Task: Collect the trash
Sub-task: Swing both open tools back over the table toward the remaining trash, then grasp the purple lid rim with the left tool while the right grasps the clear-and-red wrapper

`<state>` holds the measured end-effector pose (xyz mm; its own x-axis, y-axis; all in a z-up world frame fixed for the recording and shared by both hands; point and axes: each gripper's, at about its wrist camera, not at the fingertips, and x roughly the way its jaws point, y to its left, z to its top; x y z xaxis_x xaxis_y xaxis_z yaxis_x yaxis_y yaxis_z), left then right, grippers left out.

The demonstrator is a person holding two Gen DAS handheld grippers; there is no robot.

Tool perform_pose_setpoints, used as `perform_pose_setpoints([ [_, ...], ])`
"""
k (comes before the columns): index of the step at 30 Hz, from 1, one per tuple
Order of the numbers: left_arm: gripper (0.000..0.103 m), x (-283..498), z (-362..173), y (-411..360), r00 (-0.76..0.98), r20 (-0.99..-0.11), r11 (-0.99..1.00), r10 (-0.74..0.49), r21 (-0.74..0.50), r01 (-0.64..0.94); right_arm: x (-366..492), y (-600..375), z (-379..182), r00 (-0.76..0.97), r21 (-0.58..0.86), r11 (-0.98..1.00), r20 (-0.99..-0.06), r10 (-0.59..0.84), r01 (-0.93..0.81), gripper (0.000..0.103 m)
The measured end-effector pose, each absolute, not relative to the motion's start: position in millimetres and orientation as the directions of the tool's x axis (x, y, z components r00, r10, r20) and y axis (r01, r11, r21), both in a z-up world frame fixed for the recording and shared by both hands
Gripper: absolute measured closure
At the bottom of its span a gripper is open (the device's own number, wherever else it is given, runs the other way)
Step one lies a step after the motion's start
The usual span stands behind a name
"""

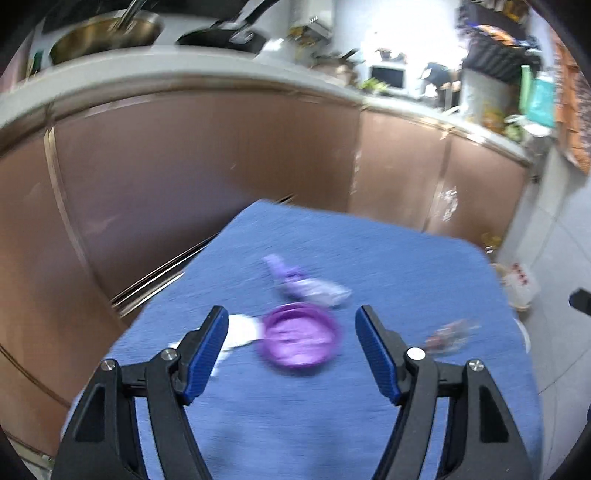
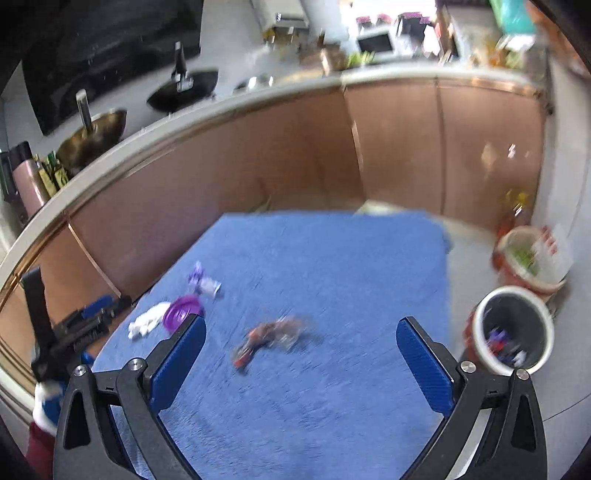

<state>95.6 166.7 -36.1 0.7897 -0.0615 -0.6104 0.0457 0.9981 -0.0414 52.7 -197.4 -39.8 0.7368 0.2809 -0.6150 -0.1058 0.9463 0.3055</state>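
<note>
On the blue cloth table point(image 1: 369, 258) lie a purple round lid point(image 1: 300, 338), a purple and white wrapper point(image 1: 306, 284), a white crumpled tissue point(image 1: 238, 332) and a reddish clear wrapper point(image 1: 448, 336). My left gripper point(image 1: 291, 354) is open and empty, just before the lid. In the right wrist view the same table point(image 2: 351, 258) carries the lid point(image 2: 181, 309), the purple wrapper point(image 2: 204, 282), the tissue point(image 2: 147, 319) and the reddish wrapper point(image 2: 267, 338). My right gripper point(image 2: 301, 362) is open and empty above the cloth. The left gripper body point(image 2: 70, 328) shows at the left.
A small bin point(image 2: 511, 330) with trash inside stands on the floor right of the table, with a red-rimmed bucket point(image 2: 528, 258) behind it. Brown kitchen cabinets point(image 1: 184, 166) and a counter with pans point(image 1: 107, 33) run behind the table.
</note>
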Motion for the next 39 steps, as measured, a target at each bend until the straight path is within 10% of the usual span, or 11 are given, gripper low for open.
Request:
perform_pose_setpoints([
  [18,0.034,156,-92,206,0.693,-0.708,0.99,-0.138,-0.067,0.128,144,-107,-138,0.482,0.355,0.92,-0.784,0.39,-0.167,0.017],
  [39,0.071,234,-130,134,0.391,-0.876,0.917,-0.281,-0.125,0.38,183,-97,-156,0.431,0.361,0.918,-0.811,0.396,-0.164,0.045],
])
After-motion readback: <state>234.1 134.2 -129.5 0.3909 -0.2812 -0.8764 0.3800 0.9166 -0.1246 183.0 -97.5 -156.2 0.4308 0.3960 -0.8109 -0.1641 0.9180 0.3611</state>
